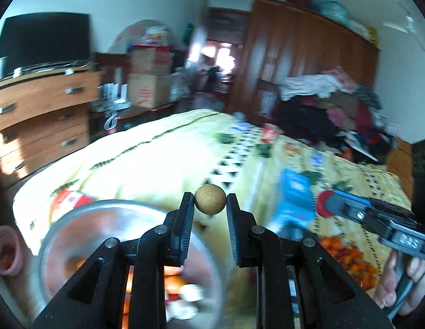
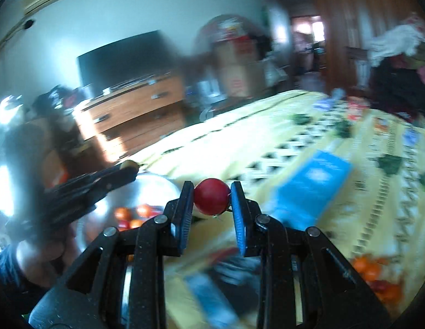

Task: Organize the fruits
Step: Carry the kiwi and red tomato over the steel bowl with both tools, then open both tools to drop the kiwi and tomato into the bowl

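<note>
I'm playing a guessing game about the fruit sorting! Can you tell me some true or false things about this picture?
1. The left gripper holds a tan round fruit. True.
2. The right gripper is empty. False: it pinches a red round fruit.
3. The metal bowl has fruit inside. True.
4. The blue box sits on a bare wooden table. False: it lies on a yellow patterned bedspread.

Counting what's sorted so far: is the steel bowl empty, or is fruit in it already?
Not empty. The right wrist view shows several small orange and red fruits lying inside the steel bowl.
</note>
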Demonstrator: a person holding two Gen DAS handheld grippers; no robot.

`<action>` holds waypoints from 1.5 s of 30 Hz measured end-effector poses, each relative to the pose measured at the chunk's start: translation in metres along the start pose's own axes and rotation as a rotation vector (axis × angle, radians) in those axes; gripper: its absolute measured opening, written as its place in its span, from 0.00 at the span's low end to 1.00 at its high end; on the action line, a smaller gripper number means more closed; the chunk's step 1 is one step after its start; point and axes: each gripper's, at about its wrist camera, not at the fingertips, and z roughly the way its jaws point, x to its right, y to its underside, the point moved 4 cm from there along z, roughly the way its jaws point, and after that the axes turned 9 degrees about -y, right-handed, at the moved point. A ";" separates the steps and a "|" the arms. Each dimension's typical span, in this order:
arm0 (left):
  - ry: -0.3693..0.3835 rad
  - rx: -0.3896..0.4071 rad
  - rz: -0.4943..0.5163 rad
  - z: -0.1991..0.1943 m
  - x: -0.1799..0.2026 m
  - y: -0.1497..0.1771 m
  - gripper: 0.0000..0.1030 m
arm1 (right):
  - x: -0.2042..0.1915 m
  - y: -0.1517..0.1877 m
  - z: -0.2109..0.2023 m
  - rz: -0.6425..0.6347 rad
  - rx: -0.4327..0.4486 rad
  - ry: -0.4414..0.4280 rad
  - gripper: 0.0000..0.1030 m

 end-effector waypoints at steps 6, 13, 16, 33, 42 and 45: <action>-0.095 -0.104 -0.058 0.017 -0.071 0.030 0.23 | -0.058 0.019 0.074 -0.008 -0.116 -0.102 0.27; -0.118 -0.225 -0.074 0.031 -0.096 0.083 0.23 | -0.086 0.044 0.109 -0.025 -0.237 -0.115 0.27; -0.119 -0.235 -0.063 0.032 -0.094 0.088 0.23 | -0.088 0.049 0.116 -0.026 -0.265 -0.106 0.27; -0.111 -0.257 -0.074 0.040 -0.095 0.087 0.23 | -0.100 0.057 0.131 -0.021 -0.318 -0.080 0.29; -0.132 -0.277 -0.058 0.046 -0.092 0.092 0.32 | -0.094 0.064 0.137 -0.005 -0.337 -0.074 0.29; -0.147 -0.277 -0.060 0.046 -0.094 0.092 0.44 | -0.094 0.063 0.138 -0.003 -0.339 -0.075 0.29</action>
